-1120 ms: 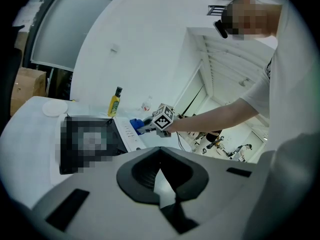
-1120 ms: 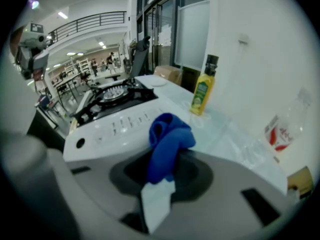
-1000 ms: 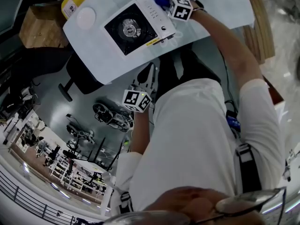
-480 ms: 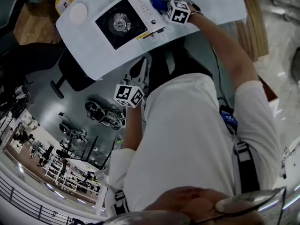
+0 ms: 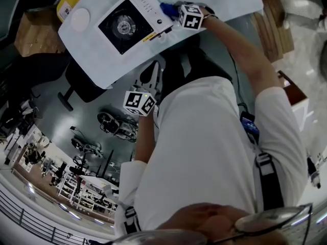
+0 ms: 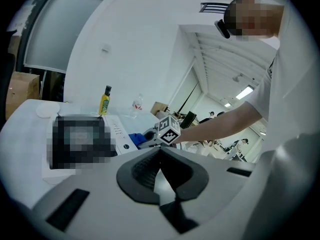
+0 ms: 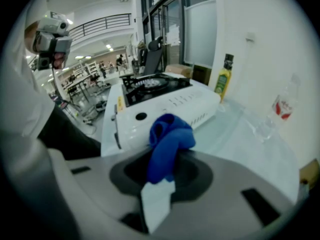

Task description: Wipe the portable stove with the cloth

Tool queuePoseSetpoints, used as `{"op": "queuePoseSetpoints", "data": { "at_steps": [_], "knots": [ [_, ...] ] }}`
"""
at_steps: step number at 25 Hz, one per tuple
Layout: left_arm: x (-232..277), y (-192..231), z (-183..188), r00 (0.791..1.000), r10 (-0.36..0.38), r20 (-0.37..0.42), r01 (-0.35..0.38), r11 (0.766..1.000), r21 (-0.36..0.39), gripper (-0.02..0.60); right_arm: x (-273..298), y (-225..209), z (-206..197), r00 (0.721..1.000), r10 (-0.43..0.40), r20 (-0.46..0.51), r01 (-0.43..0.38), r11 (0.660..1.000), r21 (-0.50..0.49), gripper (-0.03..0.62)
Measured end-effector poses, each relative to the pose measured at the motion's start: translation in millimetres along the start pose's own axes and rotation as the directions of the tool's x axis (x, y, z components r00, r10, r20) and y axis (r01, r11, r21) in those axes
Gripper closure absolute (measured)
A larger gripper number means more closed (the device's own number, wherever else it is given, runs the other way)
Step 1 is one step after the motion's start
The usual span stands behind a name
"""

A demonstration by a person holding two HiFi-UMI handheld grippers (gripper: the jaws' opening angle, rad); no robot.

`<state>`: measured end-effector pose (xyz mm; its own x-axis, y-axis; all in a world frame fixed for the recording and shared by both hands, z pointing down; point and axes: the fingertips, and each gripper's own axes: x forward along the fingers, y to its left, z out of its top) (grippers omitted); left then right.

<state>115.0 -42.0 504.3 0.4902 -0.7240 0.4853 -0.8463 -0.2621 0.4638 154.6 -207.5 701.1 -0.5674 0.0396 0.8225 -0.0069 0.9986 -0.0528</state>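
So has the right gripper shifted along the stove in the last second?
Yes. The right gripper, shut on the blue cloth, has slid along the stove's white control side towards the knob end.

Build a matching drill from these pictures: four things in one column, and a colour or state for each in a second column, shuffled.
Things:
1. cloth
2. portable stove
3. bottle
4. left gripper

Descriptions:
A. yellow, upright beyond the stove
B. shut, holding nothing
C. blue, clamped in the right gripper
D. white body, black burner top

Pairs: 1-C, 2-D, 3-A, 4-B
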Motion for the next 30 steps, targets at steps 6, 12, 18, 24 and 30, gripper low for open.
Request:
{"op": "queuePoseSetpoints", "data": {
  "at_steps": [6, 12, 18, 24, 30],
  "knots": [
    [3.2, -7.8, -1.1, 1.000, -0.011, -0.005, 0.011, 1.000, 0.008, 0.549, -4.2, 18.3, -11.6, 1.000, 0.007, 0.009, -0.007, 1.000, 0.027, 0.494],
    [10.3, -11.2, 1.7, 1.000, -0.020, 0.013, 0.020, 1.000, -0.010, 0.548, -6.8, 31.0, -16.4, 0.999, 0.003, 0.033, -0.006, 0.997, 0.071, 0.494],
    [17.4, -14.9, 6.7, 0.999, -0.022, 0.038, 0.022, 1.000, -0.007, 0.548, -14.1, 44.6, -21.3, 0.999, 0.024, 0.029, -0.027, 0.996, 0.084, 0.494],
    [15.9, -17.4, 13.3, 0.997, -0.006, 0.072, 0.008, 0.999, -0.032, 0.548, -30.9, 49.5, -18.5, 0.999, 0.047, 0.010, -0.048, 0.998, 0.052, 0.494],
    [20.3, -11.5, 20.3, 0.994, 0.036, 0.106, -0.024, 0.993, -0.113, 0.548, -60.1, 14.4, 9.2, 0.999, 0.040, -0.010, -0.040, 0.999, -0.034, 0.494]
  ]
}}
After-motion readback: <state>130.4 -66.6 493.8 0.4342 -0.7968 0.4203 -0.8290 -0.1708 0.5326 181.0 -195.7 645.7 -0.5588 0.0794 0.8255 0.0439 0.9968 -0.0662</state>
